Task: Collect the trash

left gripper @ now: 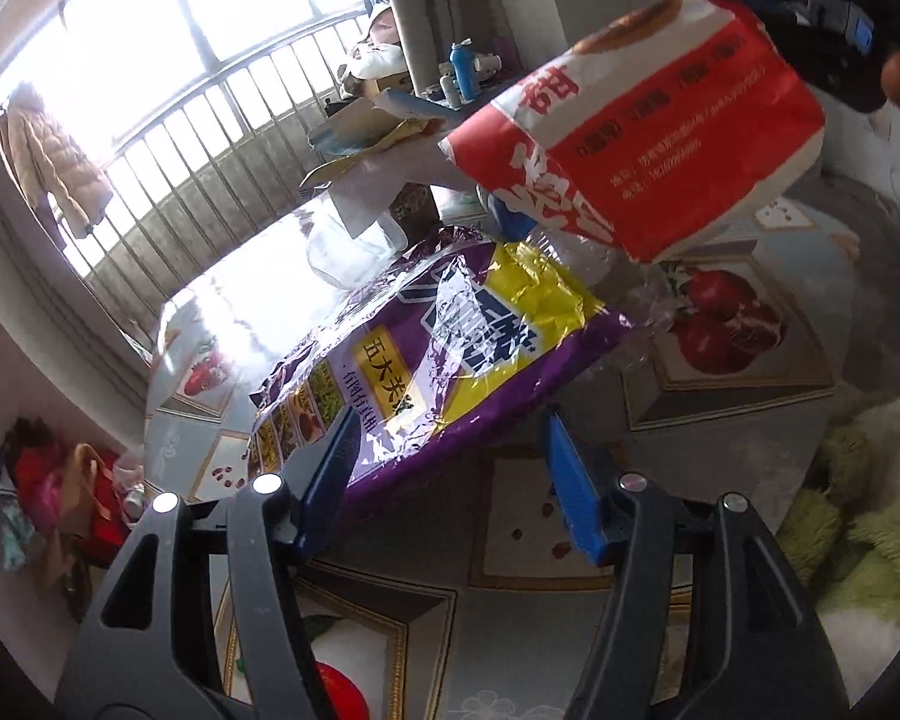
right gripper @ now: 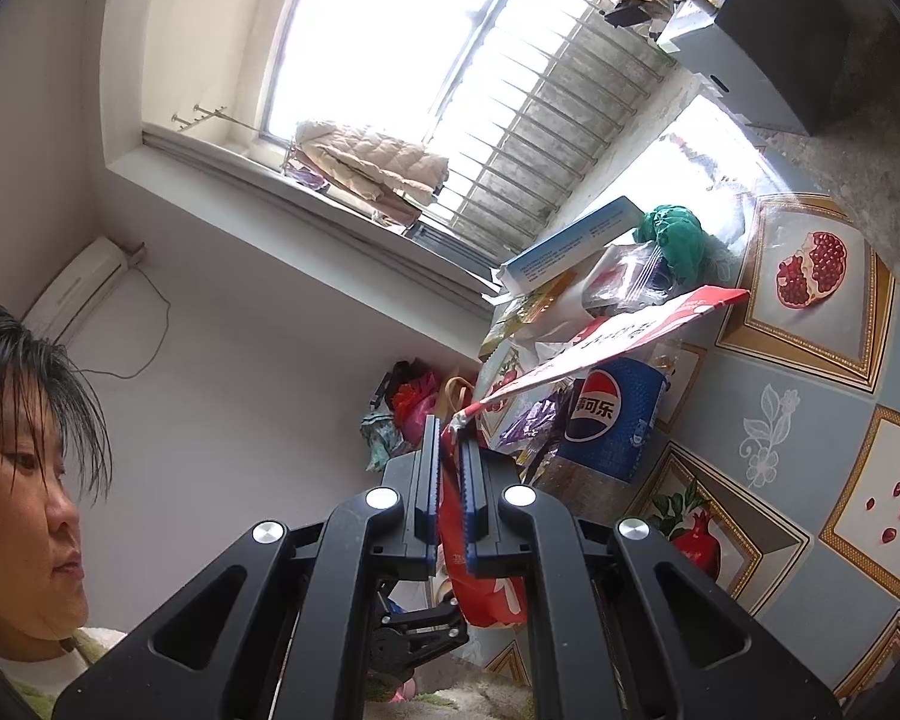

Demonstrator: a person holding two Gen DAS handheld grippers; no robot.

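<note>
Red bag [left gripper: 648, 126] hangs upper right of the left view, pinched in my clenched right gripper [right gripper: 448, 468]. My left gripper [left gripper: 450, 468] stands released, the purple snack wrapper [left gripper: 450, 348] between its jaws over the worktop [left gripper: 720, 420]. Risk: that slick film slides out, or the thin pinch on the bag slips.

Both my tongs share one build. Left gripper [left gripper: 450, 450]: matte black linkage arms with triangular cut-outs, round silver pivot screws at the joints, flat blue fingers [left gripper: 570, 486] on black carriers. Right gripper [right gripper: 449, 450]: same black arms and four silver screws; blue pads [right gripper: 469, 480] with fine ribbed, serrated inner faces, set in stepped black holders. I wear a white top under a fuzzy light-green garment [right gripper: 90, 648].
</note>
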